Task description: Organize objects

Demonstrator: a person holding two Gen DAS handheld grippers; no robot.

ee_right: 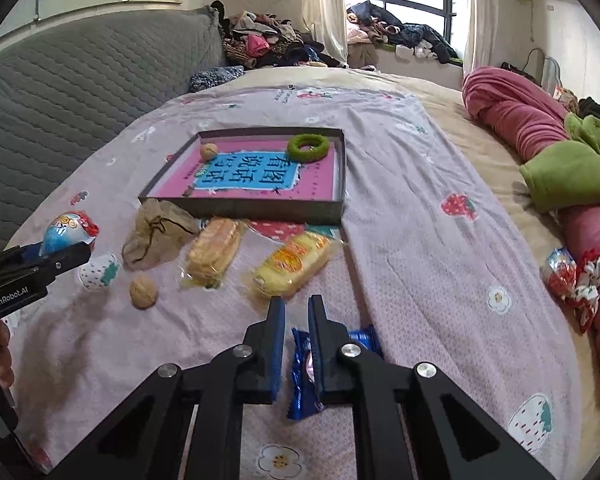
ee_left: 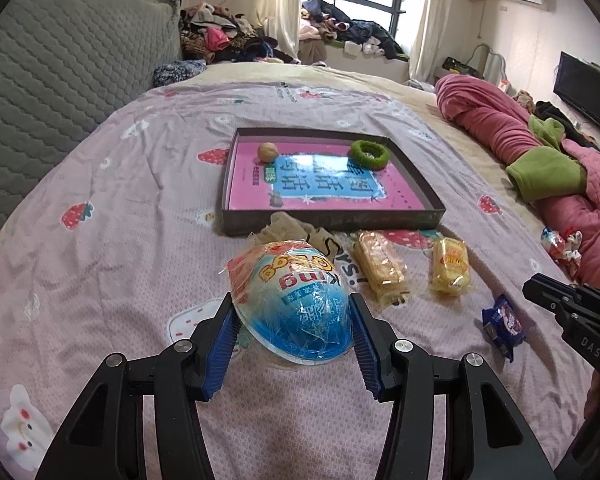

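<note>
My left gripper [ee_left: 291, 312] is shut on a blue and orange egg-shaped toy packet [ee_left: 296, 300], held above the bedspread; the packet also shows in the right wrist view [ee_right: 66, 230]. A dark shallow tray [ee_left: 332, 222] lies ahead, holding a pink book [ee_left: 324, 184], a walnut [ee_left: 268, 152] and a green ring [ee_left: 369, 154]. My right gripper [ee_right: 297, 308] hovers nearly closed and empty over a blue snack packet [ee_right: 302, 376]. Two yellow cake packets [ee_right: 214, 252] [ee_right: 292, 264], a brown pouch [ee_right: 160, 236] and a loose walnut [ee_right: 143, 291] lie before the tray [ee_right: 260, 208].
The grey quilted headboard [ee_left: 60, 72] stands on the left. A rolled pink and green blanket [ee_left: 540, 152] lies along the right, with a red and white wrapper [ee_right: 572, 276] beside it. Piled clothes [ee_left: 228, 36] sit by the window at the back.
</note>
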